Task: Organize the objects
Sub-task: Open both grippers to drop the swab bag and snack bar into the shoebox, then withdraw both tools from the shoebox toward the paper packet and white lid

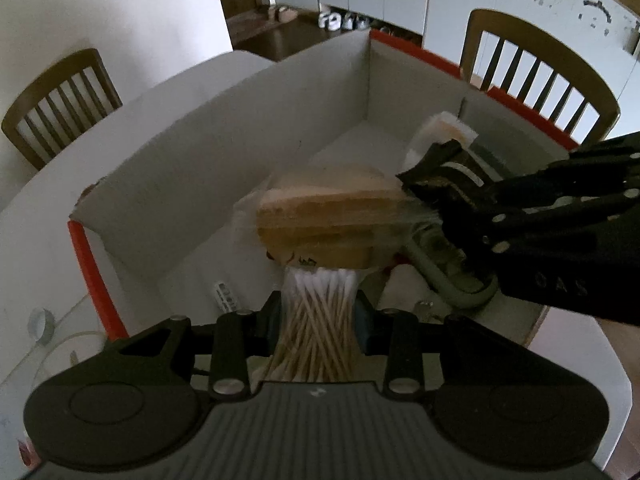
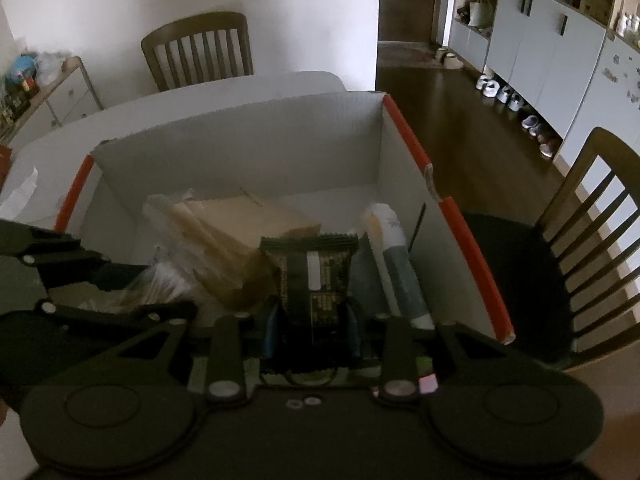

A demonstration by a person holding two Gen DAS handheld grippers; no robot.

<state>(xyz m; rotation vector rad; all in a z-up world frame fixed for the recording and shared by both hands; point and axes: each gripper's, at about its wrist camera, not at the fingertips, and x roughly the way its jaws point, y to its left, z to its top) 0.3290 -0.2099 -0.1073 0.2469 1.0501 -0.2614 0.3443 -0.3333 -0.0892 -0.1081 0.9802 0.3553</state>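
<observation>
A: On the left, the left gripper (image 1: 318,316) clenches a bundle of cotton swabs (image 1: 316,320) over the near end of the white box (image 1: 224,148) on the counter (image 1: 48,208).

B: Lower them beside the tan packet (image 1: 332,216), then release.

A: On the right, the right gripper (image 2: 312,320) grasps a dark snack bar (image 2: 310,276).

B: Its label print is unreadable.

Your right claw (image 2: 312,326) is clamped on a dark snack packet (image 2: 310,276), held over the white cardboard box (image 2: 240,140) with orange edges that sits on the desk (image 2: 224,86). Inside the box, a tan bagged bundle (image 2: 236,240) lies just left of the packet and a white-and-grey tube (image 2: 394,256) just right of it. Your left claw (image 2: 120,276) reaches in from the left, gripping a clear bag of cotton swabs (image 2: 160,280).
</observation>
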